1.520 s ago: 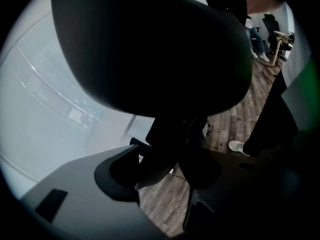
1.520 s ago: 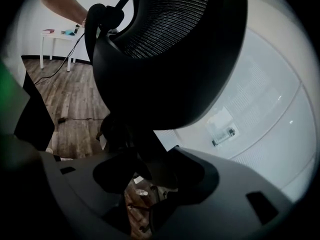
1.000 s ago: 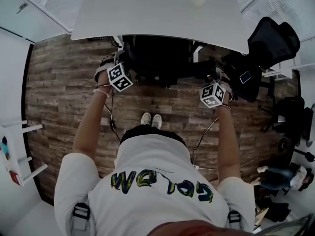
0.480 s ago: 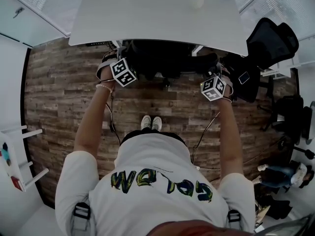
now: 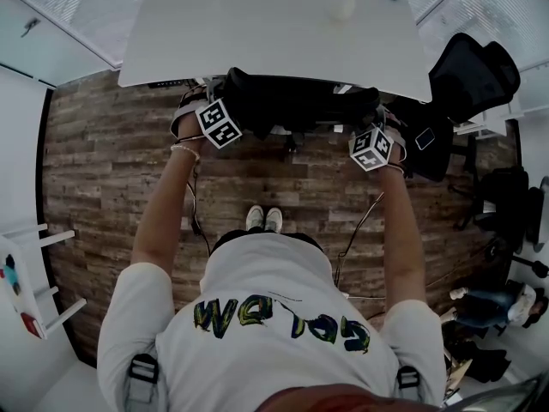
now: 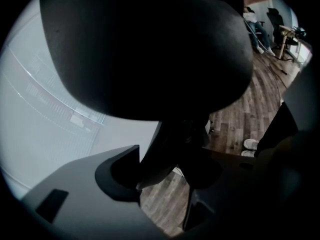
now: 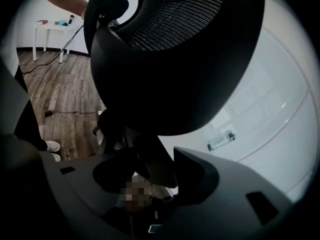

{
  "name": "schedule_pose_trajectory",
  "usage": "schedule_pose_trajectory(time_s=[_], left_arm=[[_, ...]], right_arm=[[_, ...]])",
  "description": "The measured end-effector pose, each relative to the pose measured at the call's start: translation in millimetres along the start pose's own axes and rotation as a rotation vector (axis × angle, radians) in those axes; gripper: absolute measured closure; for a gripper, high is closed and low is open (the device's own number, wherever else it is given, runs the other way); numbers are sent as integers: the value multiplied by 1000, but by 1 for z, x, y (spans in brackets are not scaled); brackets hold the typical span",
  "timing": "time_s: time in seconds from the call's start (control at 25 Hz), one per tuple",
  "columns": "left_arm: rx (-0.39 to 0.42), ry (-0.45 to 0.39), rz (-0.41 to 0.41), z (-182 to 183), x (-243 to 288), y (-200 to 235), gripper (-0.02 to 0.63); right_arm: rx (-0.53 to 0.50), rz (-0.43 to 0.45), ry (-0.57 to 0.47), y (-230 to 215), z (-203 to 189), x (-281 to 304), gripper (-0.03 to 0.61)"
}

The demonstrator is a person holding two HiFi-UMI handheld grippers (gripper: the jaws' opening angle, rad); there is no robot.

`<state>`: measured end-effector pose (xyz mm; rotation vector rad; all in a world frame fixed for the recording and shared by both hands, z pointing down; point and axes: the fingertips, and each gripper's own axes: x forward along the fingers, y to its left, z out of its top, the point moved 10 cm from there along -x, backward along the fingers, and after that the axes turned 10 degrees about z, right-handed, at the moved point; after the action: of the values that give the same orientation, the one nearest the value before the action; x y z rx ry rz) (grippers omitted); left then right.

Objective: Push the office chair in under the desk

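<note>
Left tongs (image 6: 165,176) stand wide, astride the back frame of the office chair (image 5: 296,101). Right tongs (image 7: 152,159) gape likewise. The chair sits just ahead of both, seat under the desk (image 5: 257,24). Pushing looks nearly done, and next comes an even forward press.

The office chair (image 5: 292,101) stands half under the desk (image 5: 257,24)'s near edge, left gripper (image 6: 165,184) at its left, right gripper (image 7: 150,174) at its right. A 2nd chair (image 5: 473,74) stands right of the desk.
</note>
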<state>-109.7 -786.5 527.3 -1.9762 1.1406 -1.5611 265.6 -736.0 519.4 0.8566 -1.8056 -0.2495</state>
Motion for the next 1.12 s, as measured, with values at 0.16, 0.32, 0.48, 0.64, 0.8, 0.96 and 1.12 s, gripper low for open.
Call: schedule_pose_trajectory(time_s=[0.16, 0.32, 0.48, 0.64, 0.8, 0.96, 1.12], left_arm=[[10, 15, 11, 5, 5, 1, 368], [3, 18, 12, 7, 10, 5, 370], [5, 21, 13, 9, 16, 9, 370], [11, 24, 8, 11, 22, 12, 370], [14, 18, 12, 11, 23, 14, 370], [20, 19, 13, 12, 25, 16, 371], [24, 22, 13, 12, 29, 20, 371]], right_arm=[[-7, 2, 1, -8, -2, 4, 350], [-11, 2, 4, -15, 0, 10, 350], [-9, -1, 7, -20, 2, 15, 350], [-9, -2, 11, -23, 3, 19, 350], [-16, 1, 13, -27, 3, 21, 350], [-24, 2, 10, -29, 5, 22, 351], [-27, 0, 4, -32, 6, 24, 351]])
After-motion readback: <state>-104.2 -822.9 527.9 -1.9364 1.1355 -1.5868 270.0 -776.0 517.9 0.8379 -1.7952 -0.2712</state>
